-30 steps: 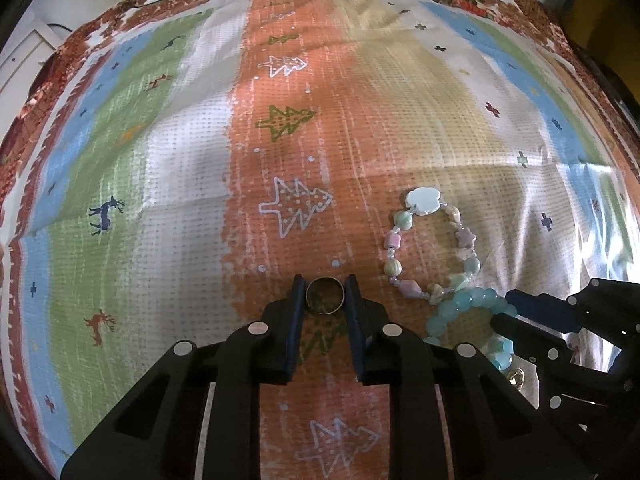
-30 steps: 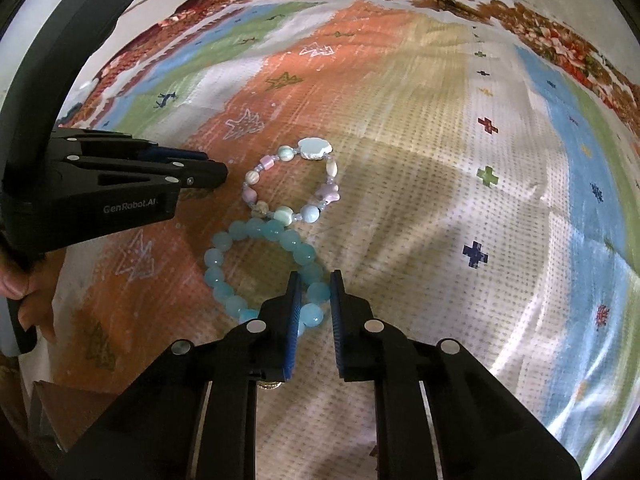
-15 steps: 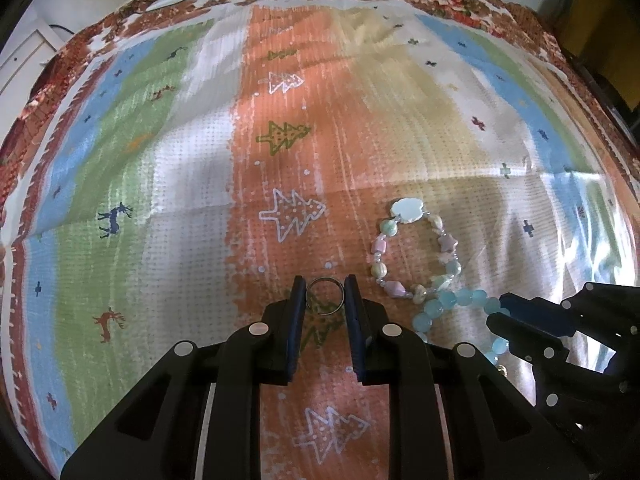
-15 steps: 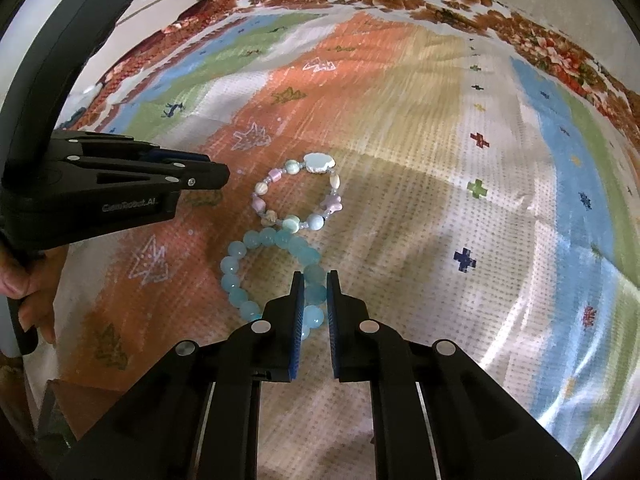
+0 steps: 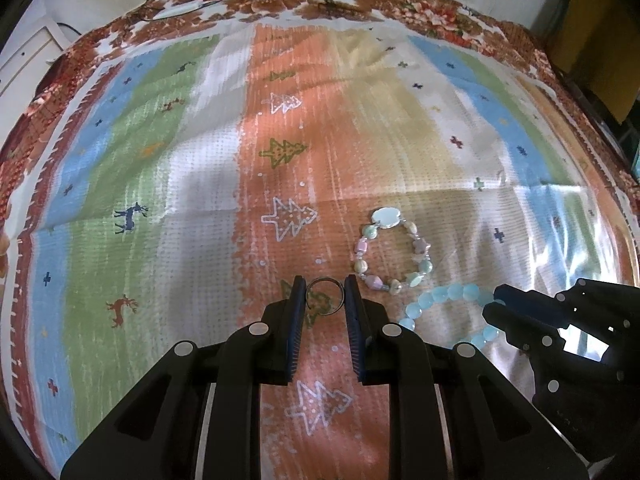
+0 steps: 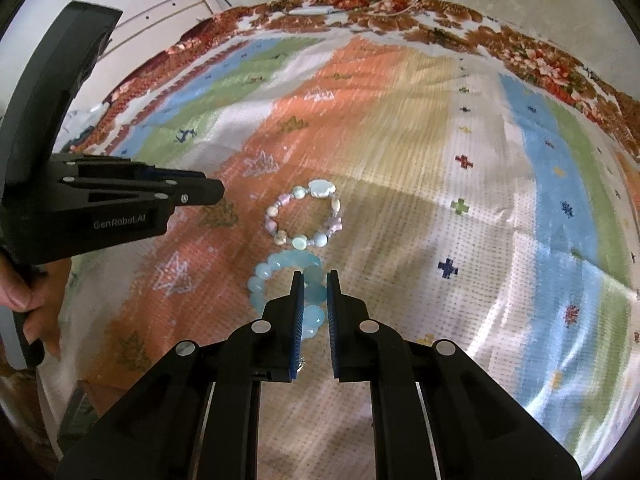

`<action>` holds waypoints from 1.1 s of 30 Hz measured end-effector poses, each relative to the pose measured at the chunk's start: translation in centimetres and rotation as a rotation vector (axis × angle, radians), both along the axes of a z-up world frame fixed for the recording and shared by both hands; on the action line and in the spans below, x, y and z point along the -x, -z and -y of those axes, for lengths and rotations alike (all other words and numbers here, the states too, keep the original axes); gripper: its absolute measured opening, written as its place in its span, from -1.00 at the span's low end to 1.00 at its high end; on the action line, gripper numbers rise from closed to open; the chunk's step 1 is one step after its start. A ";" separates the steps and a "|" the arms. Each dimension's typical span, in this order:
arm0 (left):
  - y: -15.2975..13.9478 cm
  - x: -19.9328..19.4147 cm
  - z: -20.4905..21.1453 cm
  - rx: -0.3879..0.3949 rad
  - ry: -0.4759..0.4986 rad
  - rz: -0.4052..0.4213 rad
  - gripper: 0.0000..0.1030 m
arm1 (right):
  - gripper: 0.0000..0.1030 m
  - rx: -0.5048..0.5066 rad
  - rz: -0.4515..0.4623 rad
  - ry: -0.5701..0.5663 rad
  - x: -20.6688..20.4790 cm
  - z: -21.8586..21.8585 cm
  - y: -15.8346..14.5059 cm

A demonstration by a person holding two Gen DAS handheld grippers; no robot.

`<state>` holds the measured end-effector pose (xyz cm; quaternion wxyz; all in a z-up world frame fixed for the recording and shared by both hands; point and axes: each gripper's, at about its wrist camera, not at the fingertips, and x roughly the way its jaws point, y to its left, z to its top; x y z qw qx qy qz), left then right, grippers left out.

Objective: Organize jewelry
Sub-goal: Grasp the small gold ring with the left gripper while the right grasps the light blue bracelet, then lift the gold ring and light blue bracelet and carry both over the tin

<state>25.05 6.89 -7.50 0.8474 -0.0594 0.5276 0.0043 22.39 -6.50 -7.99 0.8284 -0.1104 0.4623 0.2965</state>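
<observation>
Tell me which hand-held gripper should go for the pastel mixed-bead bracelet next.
Neither is free: the left hand-held gripper clamps the metal ring, the right hand-held gripper clamps the aqua bead bracelet. Once emptied, probably the right: the pastel bracelet lies just past its fingertips, almost straight ahead.

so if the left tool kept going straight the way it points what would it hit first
Probably the tablecloth, on its orange stripe just beyond the ring the left tool holds. The pastel bracelet sits off to the side, though depth is unclear.
</observation>
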 end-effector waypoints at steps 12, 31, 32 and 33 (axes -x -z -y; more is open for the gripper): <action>-2.0 2.0 1.2 0.011 0.011 0.046 -0.63 | -0.77 -0.048 0.037 0.059 1.0 1.3 -1.9; -3.8 4.4 1.6 0.002 0.004 0.115 -0.63 | -0.77 -0.096 0.108 0.078 3.0 2.7 -4.4; -4.0 4.5 1.6 0.005 0.004 0.118 -0.63 | -0.77 -0.100 0.113 0.078 3.1 2.8 -4.6; -4.1 4.7 1.6 0.009 0.004 0.123 -0.63 | -0.77 -0.107 0.121 0.079 3.2 2.9 -4.9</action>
